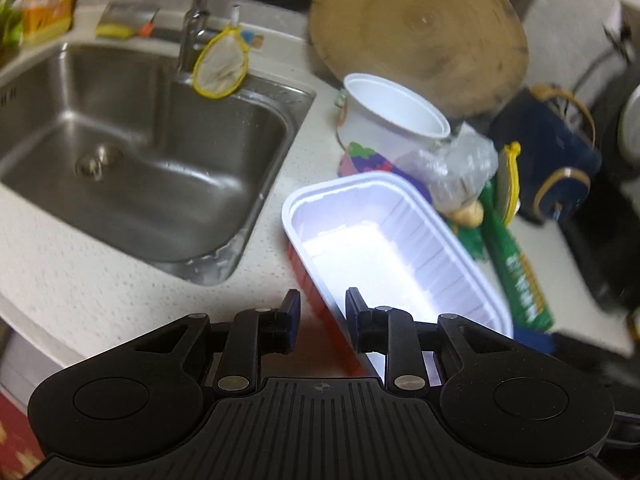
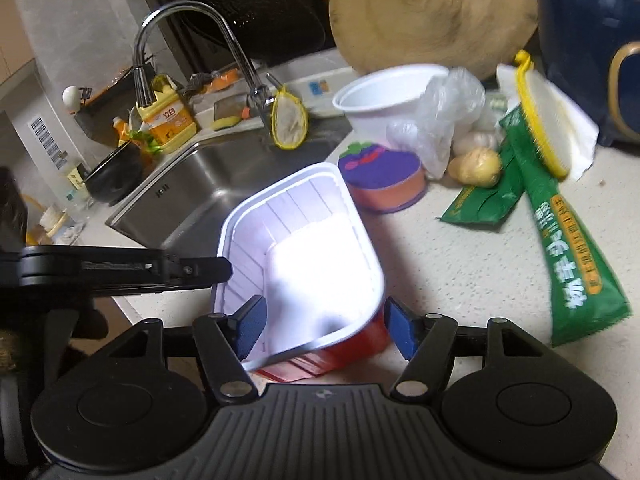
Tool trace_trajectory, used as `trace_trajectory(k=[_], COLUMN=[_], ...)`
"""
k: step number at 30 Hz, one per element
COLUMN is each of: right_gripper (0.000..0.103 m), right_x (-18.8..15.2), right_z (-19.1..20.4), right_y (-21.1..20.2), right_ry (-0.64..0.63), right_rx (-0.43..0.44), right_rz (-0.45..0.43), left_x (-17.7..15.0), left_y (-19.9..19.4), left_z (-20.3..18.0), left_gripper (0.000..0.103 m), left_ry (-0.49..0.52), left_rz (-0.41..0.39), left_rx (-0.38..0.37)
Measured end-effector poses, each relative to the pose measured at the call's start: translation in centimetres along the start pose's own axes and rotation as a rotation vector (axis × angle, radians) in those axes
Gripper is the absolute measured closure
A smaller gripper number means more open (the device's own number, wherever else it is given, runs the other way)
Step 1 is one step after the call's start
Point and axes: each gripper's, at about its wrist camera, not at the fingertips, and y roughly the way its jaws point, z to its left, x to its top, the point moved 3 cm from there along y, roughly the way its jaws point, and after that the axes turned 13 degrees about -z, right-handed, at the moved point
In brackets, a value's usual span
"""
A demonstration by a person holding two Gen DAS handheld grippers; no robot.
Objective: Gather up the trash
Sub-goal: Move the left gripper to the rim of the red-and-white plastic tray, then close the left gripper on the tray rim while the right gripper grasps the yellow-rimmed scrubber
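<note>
tray [image 2: 304, 240], white inside and red outside, sits tilted on the speckled counter [image 2: 460, 272] just right of the sink [image 1: 132, 152], and the coming move turns on how it lies between the two tools. its long axis runs away from the right gripper [image 2: 324, 326], near short end low in that view, far end towards the sink corner. that near end sits between the right gripper's blue pads, one pad [image 2: 250, 330] inside the tray and the other outside by the red wall; the jaws are spread and i judge no pad is pressing yet. the left gripper [image 1: 322, 320] straddles one long rim, partly spread; its fingers reach in from the left in the right wrist view. whether it truly pinches the rim i cannot tell. both hands are close, the right squarely on the end.

the tray is ribbed, thin, empty and glaring with light, so it likely flexes under a squeeze.

beyond it stand a white cup [image 2: 384, 100], a crumpled clear bag [image 2: 444, 120], a purple and orange sponge [image 2: 380, 180], a potato [image 2: 476, 168] and green packets [image 2: 576, 264], with a round wooden board [image 2: 436, 12] leaning at the far side.
</note>
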Motion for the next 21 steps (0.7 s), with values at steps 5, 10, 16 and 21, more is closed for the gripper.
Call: trace_trajectory(k=[5,10,16,21], right_gripper=[0.016,0.016,0.015,0.012], right_x=[-0.2,-1.4,-2.9,-3.7], right_z=[-2.0,-6.2,-10.0,-11.1], right_y=[-2.3,-3.9,-4.1,-4.0], right_ry=[-0.086,-0.081,0.016,0.072], right_rx=[-0.221,-0.425,-0.468,-0.460], right_rz=[-0.103,-0.118,-0.085,-0.069], left_x=[-0.8,-0.8,-1.1,-1.1], left_y=[0.8,1.8,3.5,4.3], left_z=[-0.5,-1.5,-2.9,-3.9], left_gripper=[0.067,0.072,0.073,0.076], left_ry=[0.026,0.031,0.076,0.158], left_rz=[0.011,0.003,0.018,-0.017], left_rx=[-0.024,-0.046,-0.053,-0.038])
